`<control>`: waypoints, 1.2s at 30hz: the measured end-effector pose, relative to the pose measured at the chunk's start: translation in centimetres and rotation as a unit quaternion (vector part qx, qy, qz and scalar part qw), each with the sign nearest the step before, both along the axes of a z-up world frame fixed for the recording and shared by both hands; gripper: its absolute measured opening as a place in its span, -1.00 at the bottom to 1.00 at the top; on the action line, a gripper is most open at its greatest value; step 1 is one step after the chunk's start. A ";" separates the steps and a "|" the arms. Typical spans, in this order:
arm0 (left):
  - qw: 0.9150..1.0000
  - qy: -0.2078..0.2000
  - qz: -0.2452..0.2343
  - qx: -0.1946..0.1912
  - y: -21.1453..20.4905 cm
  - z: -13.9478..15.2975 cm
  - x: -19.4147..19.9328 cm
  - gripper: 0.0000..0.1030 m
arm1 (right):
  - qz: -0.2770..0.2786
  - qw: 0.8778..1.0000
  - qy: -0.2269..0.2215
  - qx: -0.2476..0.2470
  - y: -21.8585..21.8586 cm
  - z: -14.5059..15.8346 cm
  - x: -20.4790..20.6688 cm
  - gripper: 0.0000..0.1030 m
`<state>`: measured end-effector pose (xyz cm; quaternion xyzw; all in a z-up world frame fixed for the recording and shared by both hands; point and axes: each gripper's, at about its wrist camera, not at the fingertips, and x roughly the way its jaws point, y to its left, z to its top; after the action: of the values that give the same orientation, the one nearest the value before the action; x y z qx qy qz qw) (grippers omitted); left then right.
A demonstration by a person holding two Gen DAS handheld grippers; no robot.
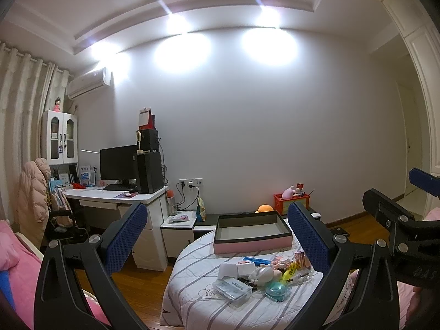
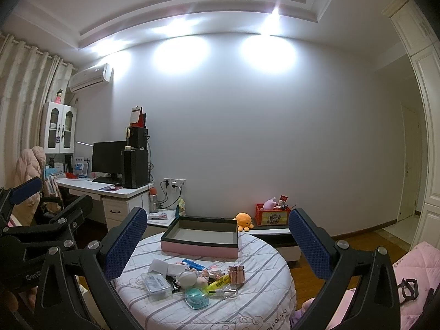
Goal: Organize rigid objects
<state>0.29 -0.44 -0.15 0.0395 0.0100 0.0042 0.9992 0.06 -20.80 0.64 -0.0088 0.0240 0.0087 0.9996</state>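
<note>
Item: both tools, left tool (image 1: 217,236) and right tool (image 2: 217,239), spread and empty above the desk (image 2: 264,297); we should take one piece from the clutter (image 2: 198,280) at lower centre, perhaps the teal case (image 2: 195,298), into the pink box (image 2: 200,243) behind.

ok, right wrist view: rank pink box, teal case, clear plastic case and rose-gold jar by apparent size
1. pink box, largest by far, though farthest back.
2. clear plastic case.
3. teal case and rose-gold jar: these look about alike, and the teal case sits nearer the camera, so I won't rank them.
</note>
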 end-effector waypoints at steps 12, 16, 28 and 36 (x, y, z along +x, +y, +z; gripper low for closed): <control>1.000 -0.005 0.000 -0.004 0.0 0.0 -0.2 1.00 | 0.002 1.000 -0.003 0.000 -0.1 0.2 -0.2 1.00; 1.000 -0.005 0.000 -0.004 0.0 0.0 -0.3 1.00 | 0.002 1.000 -0.003 0.000 -0.1 0.3 -0.2 1.00; 1.000 -0.005 -0.001 -0.004 0.0 0.1 -0.5 1.00 | 0.000 1.000 -0.003 -0.001 -0.1 0.3 -0.1 1.00; 1.000 -0.006 -0.001 -0.004 0.1 0.1 -0.5 1.00 | 0.000 1.000 -0.003 -0.001 -0.1 0.3 -0.1 1.00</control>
<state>-0.23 -0.34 -0.03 0.0351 0.0036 0.0036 0.9994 -0.04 -20.91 0.94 -0.0101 0.0208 0.0089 0.9997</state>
